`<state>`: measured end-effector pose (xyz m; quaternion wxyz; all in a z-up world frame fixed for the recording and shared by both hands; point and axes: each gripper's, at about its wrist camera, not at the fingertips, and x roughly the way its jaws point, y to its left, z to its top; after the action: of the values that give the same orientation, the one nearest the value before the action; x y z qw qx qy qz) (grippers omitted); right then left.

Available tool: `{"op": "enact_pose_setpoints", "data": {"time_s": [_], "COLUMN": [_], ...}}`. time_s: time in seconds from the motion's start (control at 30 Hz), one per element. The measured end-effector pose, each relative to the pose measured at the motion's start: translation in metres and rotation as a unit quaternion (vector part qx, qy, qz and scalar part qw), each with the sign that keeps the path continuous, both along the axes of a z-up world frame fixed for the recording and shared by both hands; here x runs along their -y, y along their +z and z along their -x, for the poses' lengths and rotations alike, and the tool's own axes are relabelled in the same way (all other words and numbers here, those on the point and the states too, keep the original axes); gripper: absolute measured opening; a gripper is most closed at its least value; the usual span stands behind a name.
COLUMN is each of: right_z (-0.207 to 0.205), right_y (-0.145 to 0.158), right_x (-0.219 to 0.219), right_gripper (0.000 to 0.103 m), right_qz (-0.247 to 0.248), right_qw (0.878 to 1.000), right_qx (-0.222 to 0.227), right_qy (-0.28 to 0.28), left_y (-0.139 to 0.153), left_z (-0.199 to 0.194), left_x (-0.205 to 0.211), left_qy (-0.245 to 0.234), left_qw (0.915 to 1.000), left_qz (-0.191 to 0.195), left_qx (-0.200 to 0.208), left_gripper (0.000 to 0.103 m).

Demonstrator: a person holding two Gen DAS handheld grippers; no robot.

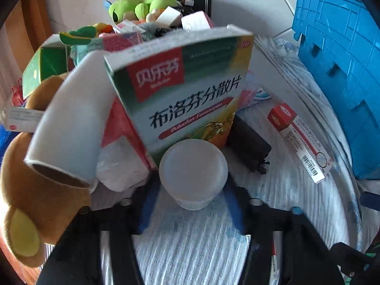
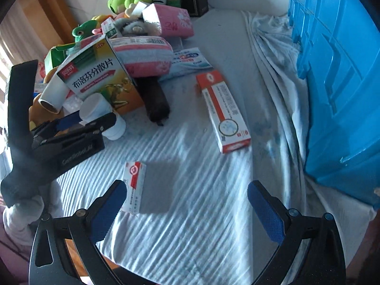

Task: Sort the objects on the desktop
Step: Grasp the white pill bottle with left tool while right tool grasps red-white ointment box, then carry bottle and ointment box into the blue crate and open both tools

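Your left gripper (image 1: 193, 204) clamps the white bottle (image 1: 193, 174) to pull it from the pile, right gripper (image 2: 187, 204) wide open beside the small box (image 2: 134, 190).

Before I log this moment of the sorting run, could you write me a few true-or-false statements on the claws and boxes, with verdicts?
1. The left claw has a white bottle between its fingers. True.
2. The right claw is shut on the small red-and-white box. False: it stands wide open, and the box lies on the striped cloth just inside one finger.
3. A blue crate stands along the cloth's right side in the right wrist view. True.
4. The green medicine box lies flat, alone on the cloth. False: it leans tilted in the heap behind the bottle.
5. The long red-and-white box lies on the cloth apart from the heap. True.
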<state>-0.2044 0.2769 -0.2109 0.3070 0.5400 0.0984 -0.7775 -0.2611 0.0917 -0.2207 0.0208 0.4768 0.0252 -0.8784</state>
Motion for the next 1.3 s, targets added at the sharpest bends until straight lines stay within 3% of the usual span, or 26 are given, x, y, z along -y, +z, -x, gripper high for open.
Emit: {"op": "enact_pose_setpoints", "data": {"time_s": [0.23,0.3,0.37,0.47,0.5,0.53,0.57,0.6,0.67,0.9,1.1,1.3], "right_z": [-0.019,-0.025,-0.028,-0.031,-0.032,-0.034,-0.036,-0.038,-0.037,-0.031,-0.016,0.01], "right_y": [-0.019,-0.026,-0.032,-0.042,-0.047,-0.051,-0.049,-0.044,-0.026,0.082,0.179,0.246], "right_x": [0.026,0.038,0.049,0.066,0.072,0.077,0.081,0.082,0.077,0.054,0.017,-0.037], "right_gripper": [0.103,0.097,0.084,0.083,0.078,0.057,0.027,0.025,0.026,0.026,0.026,0.026], "right_qz": [-0.01,-0.016,-0.021,-0.031,-0.043,-0.061,-0.077,-0.074,-0.041,0.046,0.099,0.111], "right_qw": [0.999,0.999,0.999,0.998,0.998,0.997,0.996,0.996,0.998,0.986,0.959,0.932], "right_qx": [0.03,0.035,0.038,0.033,0.026,0.012,-0.015,-0.025,-0.034,-0.155,-0.266,-0.34], "right_qy": [0.016,0.023,0.03,0.04,0.044,0.047,0.048,0.05,0.044,0.031,-0.014,-0.06], "left_y": [0.002,0.003,0.006,0.009,0.01,0.011,0.015,0.019,0.033,0.105,0.175,0.235], "left_z": [-0.04,-0.054,-0.064,-0.07,-0.072,-0.074,-0.076,-0.077,-0.078,-0.069,-0.055,-0.031], "left_x": [0.018,0.023,0.026,0.028,0.029,0.029,0.029,0.029,0.027,0.009,-0.023,-0.075], "left_qy": [-0.028,-0.037,-0.044,-0.051,-0.053,-0.057,-0.059,-0.063,-0.069,-0.081,-0.096,-0.123], "left_qw": [0.9995,0.9992,0.9988,0.9985,0.9984,0.9982,0.998,0.9977,0.9966,0.9875,0.9698,0.9508], "left_qz": [0.004,0.01,0.018,0.018,0.019,0.02,0.019,0.019,0.017,0.006,0.004,0.01], "left_qx": [-0.009,-0.007,-0.008,-0.008,-0.009,-0.01,-0.014,-0.02,-0.041,-0.135,-0.224,-0.284], "left_gripper": [0.046,0.046,0.046,0.046,0.046,0.046,0.046,0.046,0.046,0.046,0.046,0.046]}}
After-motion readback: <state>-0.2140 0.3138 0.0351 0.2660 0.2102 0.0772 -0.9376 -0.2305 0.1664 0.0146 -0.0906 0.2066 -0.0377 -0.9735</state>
